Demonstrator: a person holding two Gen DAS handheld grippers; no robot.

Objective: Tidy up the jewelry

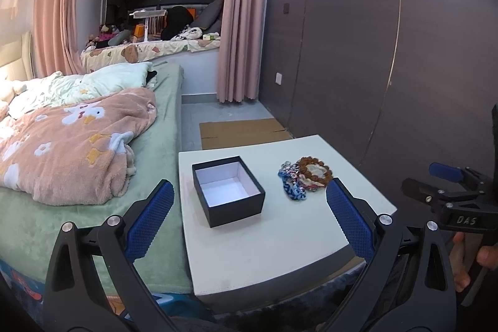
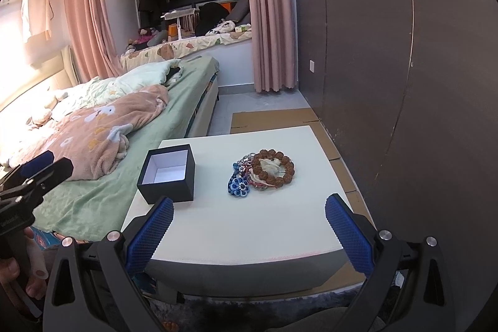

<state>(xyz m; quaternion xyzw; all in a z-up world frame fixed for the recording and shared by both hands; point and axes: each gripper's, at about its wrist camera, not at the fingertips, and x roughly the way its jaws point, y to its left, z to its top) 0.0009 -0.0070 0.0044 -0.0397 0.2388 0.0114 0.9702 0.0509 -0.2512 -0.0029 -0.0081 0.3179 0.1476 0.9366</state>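
Note:
An open black box [image 1: 228, 190] with a white, empty inside stands on the white table [image 1: 280, 241]; it also shows in the right wrist view [image 2: 168, 173]. To its right lies a pile of jewelry: a brown bead bracelet [image 1: 315, 171] [image 2: 273, 168] and blue flower pieces [image 1: 291, 187] [image 2: 239, 185]. My left gripper [image 1: 249, 201] is open and empty, near the table's front edge, short of the box. My right gripper [image 2: 249, 215] is open and empty, over the table's front edge, short of the jewelry.
A bed [image 1: 77, 145] with a pink blanket borders the table on the left. A dark panelled wall [image 1: 389, 67] runs along the right. Flat cardboard [image 1: 242, 131] lies on the floor behind the table. The right gripper shows in the left wrist view [image 1: 448, 176].

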